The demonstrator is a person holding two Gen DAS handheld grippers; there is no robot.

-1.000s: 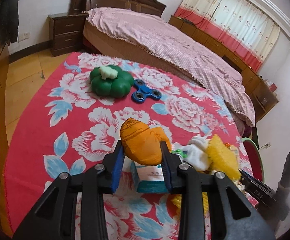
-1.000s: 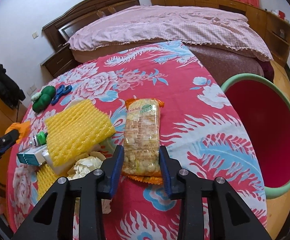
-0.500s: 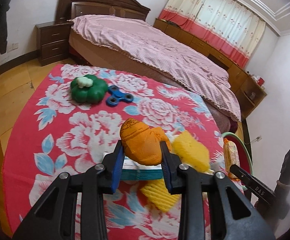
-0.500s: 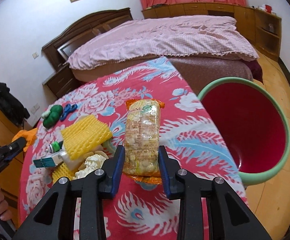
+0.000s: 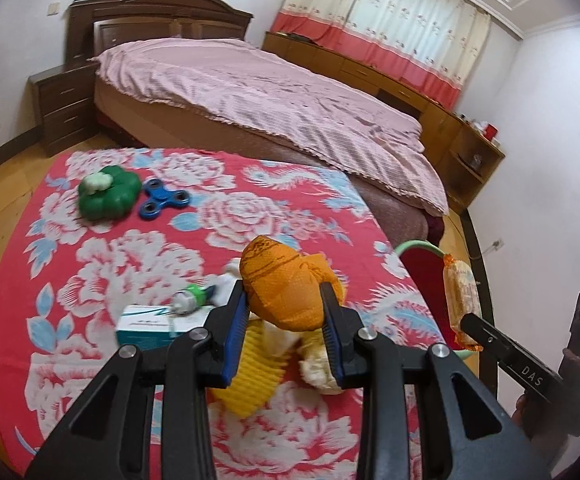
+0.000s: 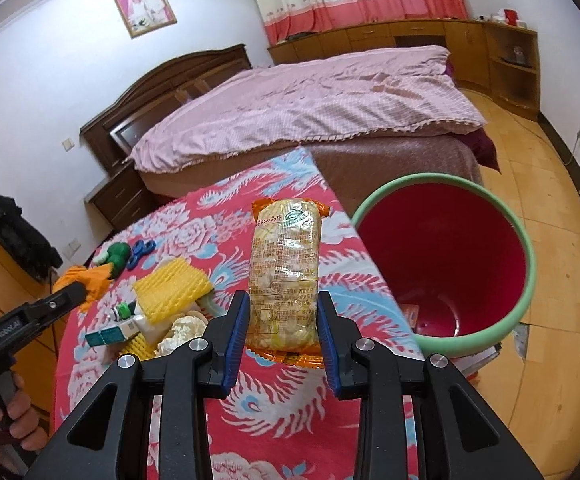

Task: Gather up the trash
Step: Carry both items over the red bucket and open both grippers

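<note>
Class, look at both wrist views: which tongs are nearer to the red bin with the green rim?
The right tongs. They hold the snack packet up beside the bin, near its rim. The left tongs, gripping an orange bundle, sit farther back over the table's trash pile.

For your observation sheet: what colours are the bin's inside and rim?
The bin is red inside with a pale green rim; clearest in the right wrist view.

**A bedroom in a home**

A wide bed under a pink cover, with a dark wooden headboard and nightstand; red-bordered floral curtains; a framed portrait on the wall; low wooden cabinets; wood flooring.
</note>
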